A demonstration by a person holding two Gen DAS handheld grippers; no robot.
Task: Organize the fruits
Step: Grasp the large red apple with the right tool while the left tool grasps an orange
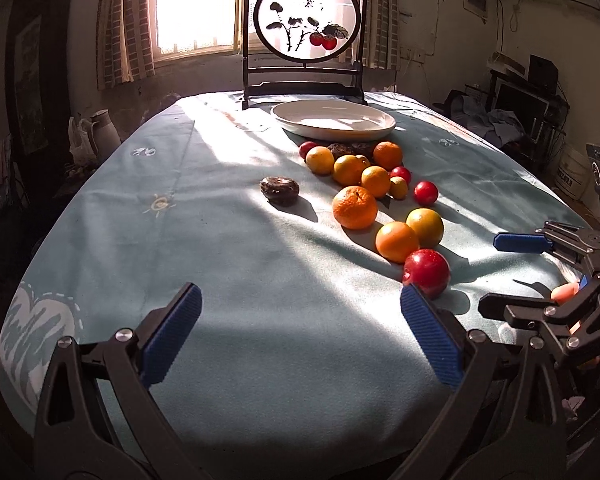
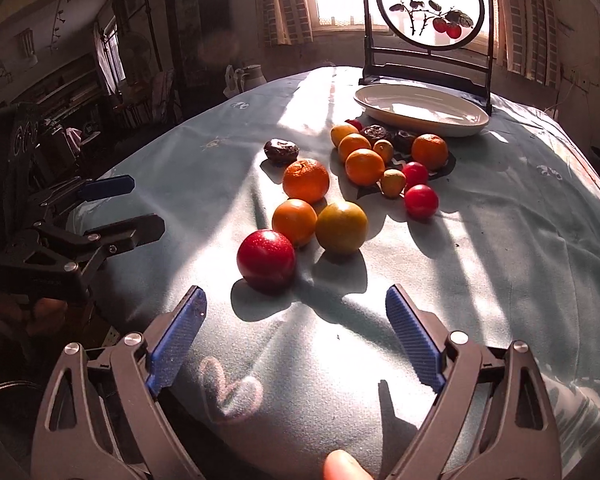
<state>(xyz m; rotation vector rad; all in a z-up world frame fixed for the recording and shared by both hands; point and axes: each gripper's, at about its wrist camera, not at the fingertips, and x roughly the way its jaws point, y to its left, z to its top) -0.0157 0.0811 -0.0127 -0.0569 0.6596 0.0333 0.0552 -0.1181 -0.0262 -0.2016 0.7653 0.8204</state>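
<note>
- While both claws hover low over the bench (image 2: 500,248), the red plum (image 2: 266,260) lies just ahead of the right claw (image 2: 296,312), slightly toward its left finger; the left claw (image 1: 300,312) sits further from it.
- Both claws gape wide, holding nothing.
- Remaining fruit trails from the plum back to the empty white plate (image 2: 420,114).
- Being round, the plum has no long axis or heading, so any approach angle likely suits.

Your surface wears matt, wrinkled blue cloth (image 1: 228,248). The white plate (image 1: 334,119) at twelve o'clock looks glossy, like glazed ceramic. The red plum (image 2: 266,260) shines smooth; the mandarin (image 2: 305,181) is dimpled. Your right claw (image 2: 296,340) has ribbed blue pads (image 2: 414,338).
</note>
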